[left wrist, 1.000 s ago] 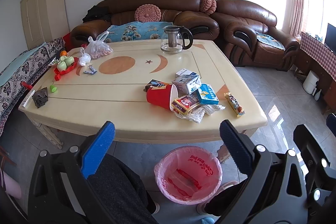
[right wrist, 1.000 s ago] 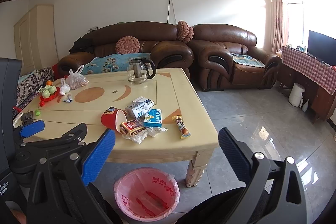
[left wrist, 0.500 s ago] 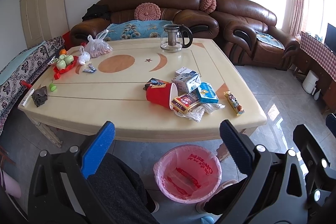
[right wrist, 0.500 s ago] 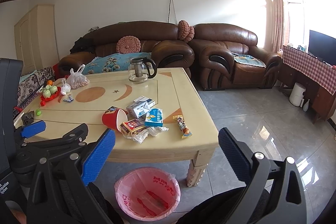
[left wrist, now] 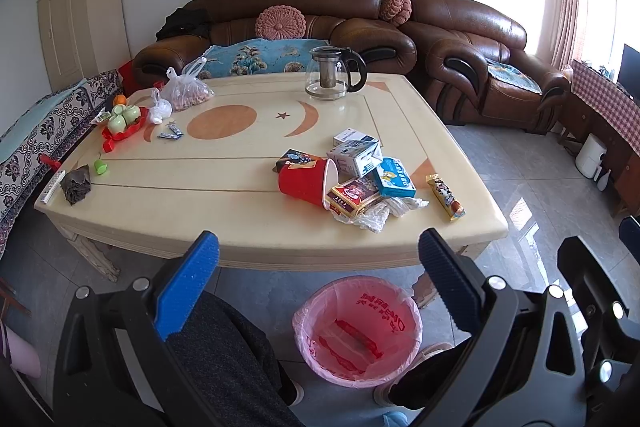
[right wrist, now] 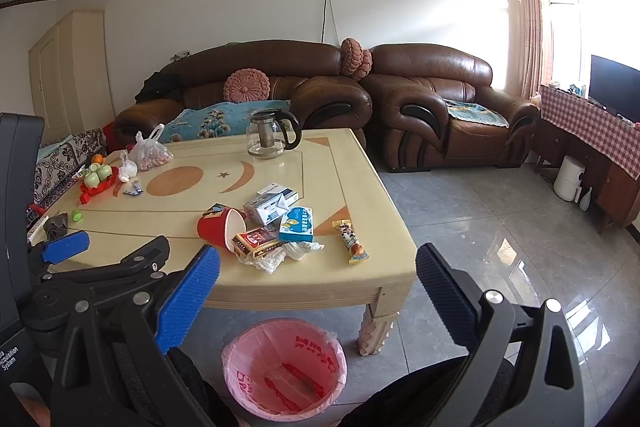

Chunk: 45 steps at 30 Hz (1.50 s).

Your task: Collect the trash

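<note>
Both the left gripper (left wrist: 318, 273) and the right gripper (right wrist: 318, 287) are held spread wide and empty, ready for a first pick. The trash pile (left wrist: 352, 183) is heaped near the table's (left wrist: 168, 211) front edge, directly above the pink-lined bin (left wrist: 357, 331), so short drops are likely intended.

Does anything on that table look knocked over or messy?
Yes. A red cup lies tipped on its side on the table, amid a heap of boxes and crumpled wrapping. Nothing appears spilled.
</note>
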Each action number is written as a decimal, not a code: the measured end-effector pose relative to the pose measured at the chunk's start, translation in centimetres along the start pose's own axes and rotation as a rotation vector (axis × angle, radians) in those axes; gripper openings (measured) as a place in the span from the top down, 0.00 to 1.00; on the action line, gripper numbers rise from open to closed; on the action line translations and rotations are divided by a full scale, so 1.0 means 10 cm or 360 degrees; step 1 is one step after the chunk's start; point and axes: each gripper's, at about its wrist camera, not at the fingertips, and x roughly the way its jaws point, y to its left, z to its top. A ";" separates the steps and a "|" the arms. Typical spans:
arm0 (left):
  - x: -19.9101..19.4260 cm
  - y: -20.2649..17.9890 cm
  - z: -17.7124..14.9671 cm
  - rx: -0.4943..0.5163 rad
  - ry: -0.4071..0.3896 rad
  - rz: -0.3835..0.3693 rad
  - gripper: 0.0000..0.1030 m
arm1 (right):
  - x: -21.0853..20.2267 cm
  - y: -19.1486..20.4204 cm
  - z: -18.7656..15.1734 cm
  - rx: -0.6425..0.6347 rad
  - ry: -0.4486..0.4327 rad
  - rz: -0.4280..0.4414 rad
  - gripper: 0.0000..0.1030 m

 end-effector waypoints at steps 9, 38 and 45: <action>0.00 0.02 0.06 0.0002 0.0003 0.0004 0.05 | 0.00 0.02 0.00 0.0003 0.0002 0.0004 0.07; -0.05 0.04 0.09 0.0022 0.0016 -0.0045 0.05 | 0.05 0.04 0.03 0.0022 0.0033 0.0073 0.07; 0.03 0.12 0.10 0.0029 0.0042 -0.0053 0.05 | 0.19 -0.07 0.00 0.0018 0.0010 0.0064 0.07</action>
